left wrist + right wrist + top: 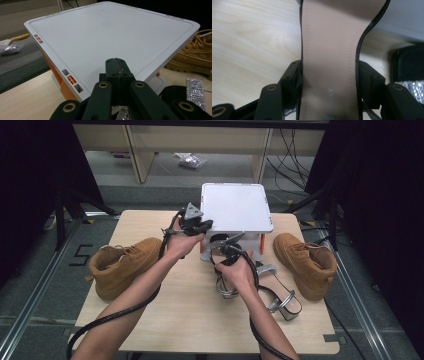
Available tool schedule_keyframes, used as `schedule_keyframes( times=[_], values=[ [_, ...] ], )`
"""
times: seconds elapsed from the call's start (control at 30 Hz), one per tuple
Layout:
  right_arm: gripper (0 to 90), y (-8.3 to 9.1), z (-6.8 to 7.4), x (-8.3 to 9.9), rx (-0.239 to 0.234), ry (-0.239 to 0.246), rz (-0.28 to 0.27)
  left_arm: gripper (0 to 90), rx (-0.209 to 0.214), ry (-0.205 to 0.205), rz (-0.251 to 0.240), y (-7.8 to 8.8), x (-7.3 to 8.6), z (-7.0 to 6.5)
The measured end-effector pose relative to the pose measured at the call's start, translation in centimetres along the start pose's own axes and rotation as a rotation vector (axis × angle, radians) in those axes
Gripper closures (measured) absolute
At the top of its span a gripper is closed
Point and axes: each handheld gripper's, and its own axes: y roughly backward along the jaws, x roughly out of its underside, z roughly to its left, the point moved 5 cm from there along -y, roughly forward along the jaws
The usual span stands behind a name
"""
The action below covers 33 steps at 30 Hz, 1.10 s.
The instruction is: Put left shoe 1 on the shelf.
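My right gripper (226, 249) is shut on a silver sandal (225, 289), its jaws clamping both edges of the beige insole (329, 37). In the right gripper view, the right gripper (330, 68) holds the sandal just above the wooden table (249, 37), toe end pointing away. My left gripper (200, 226) is at the front left corner of a white box with orange sides (235, 207). In the left gripper view, the left gripper (116, 62) is shut over the white lid (105, 30), with nothing visible between its jaws.
A second silver sandal with a block heel (281, 296) lies right of my right hand. One tan boot (122, 265) lies at the table's left. Another tan boot (307, 262) stands at the right, beside the box. Cables trail from both grippers toward the near edge.
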Motion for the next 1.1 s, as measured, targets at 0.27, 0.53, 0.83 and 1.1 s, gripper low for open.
schedule_keyframes(
  times=[0.27,0.53,0.83,1.1],
  values=[
    [43.7,-1.3,0.0,-1.7,0.017,-0.026,-0.019,89.8,0.003,0.005,-0.006,-0.1,0.0,0.0],
    [43.7,-2.3,-0.1,-2.3,0.018,-0.04,-0.008,89.8,0.003,-0.001,-0.003,0.0,0.0,0.0],
    [43.6,-3.1,-0.2,-2.8,0.041,-0.039,-0.012,89.9,0.003,0.004,-0.002,-0.1,0.0,0.0],
    [43.6,-3.5,-0.1,-3.0,0.04,-0.046,-0.005,89.9,0.004,0.005,-0.002,-0.1,0.0,0.0]
  ],
)
